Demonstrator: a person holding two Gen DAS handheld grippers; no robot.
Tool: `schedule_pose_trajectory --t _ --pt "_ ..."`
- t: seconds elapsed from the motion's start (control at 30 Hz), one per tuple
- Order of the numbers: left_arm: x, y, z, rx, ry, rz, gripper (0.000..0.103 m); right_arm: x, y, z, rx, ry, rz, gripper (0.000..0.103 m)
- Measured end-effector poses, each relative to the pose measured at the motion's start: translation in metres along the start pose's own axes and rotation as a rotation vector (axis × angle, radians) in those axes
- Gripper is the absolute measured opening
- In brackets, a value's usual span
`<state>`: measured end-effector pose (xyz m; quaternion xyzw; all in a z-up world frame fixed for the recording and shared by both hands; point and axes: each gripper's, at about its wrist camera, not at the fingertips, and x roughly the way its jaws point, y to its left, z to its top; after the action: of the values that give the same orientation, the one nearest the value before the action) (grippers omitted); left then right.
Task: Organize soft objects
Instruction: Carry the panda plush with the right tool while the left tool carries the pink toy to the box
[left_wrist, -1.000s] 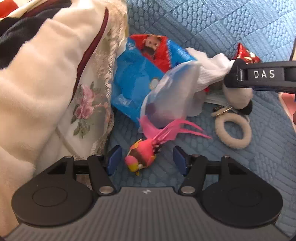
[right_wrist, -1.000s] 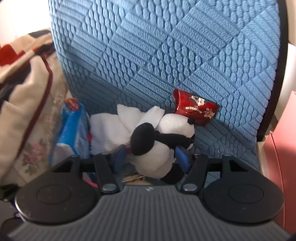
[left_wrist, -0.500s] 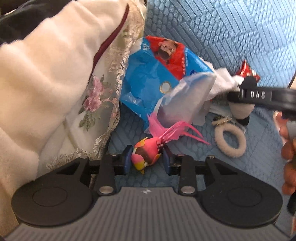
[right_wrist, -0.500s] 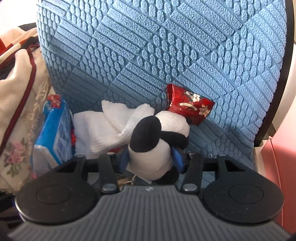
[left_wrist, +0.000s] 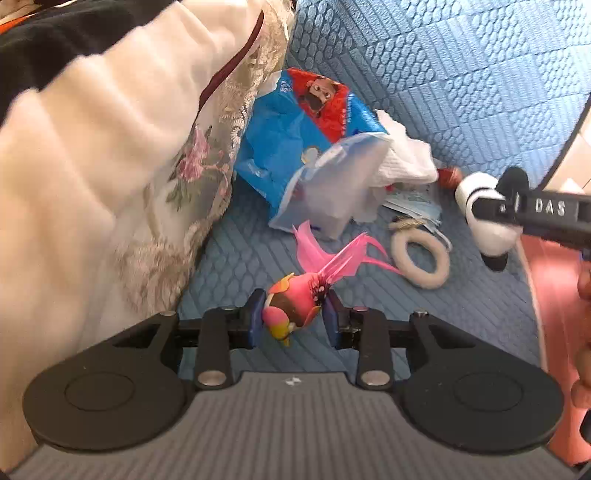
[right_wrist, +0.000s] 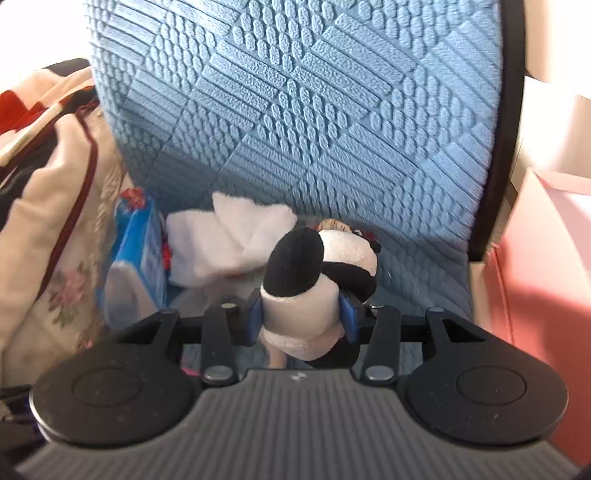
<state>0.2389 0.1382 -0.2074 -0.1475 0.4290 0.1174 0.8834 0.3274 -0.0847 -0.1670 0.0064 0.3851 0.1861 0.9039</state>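
Grippers, both ours: left gripper (left_wrist: 293, 319) pinches a small pink feathered toy bird (left_wrist: 291, 308) above the blue textured seat cushion (left_wrist: 236, 258). Right gripper (right_wrist: 301, 317) has just tightened on a black-and-white plush panda (right_wrist: 314, 280). Only our left view shows the white fluffy ring (left_wrist: 421, 258) on that cushion.

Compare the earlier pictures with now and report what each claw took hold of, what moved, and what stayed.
The left claw closed onto the pink feathered bird toy, which had lain loose between open pads. The right claw has just been closing and squeezes the black-and-white plush, lifting it off the blue cushion. The white fluffy ring, blue snack bag and white cloth stayed put.
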Motion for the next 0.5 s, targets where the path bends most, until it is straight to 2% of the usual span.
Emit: schedule_pose_trajectory --t 0.5 --pt "-0.073 -0.027 -0.026 -0.035 -0.035 -0.055 0.039 -0.090 -0.008 -0.047 -0.025 0.047 0.039 0.045"
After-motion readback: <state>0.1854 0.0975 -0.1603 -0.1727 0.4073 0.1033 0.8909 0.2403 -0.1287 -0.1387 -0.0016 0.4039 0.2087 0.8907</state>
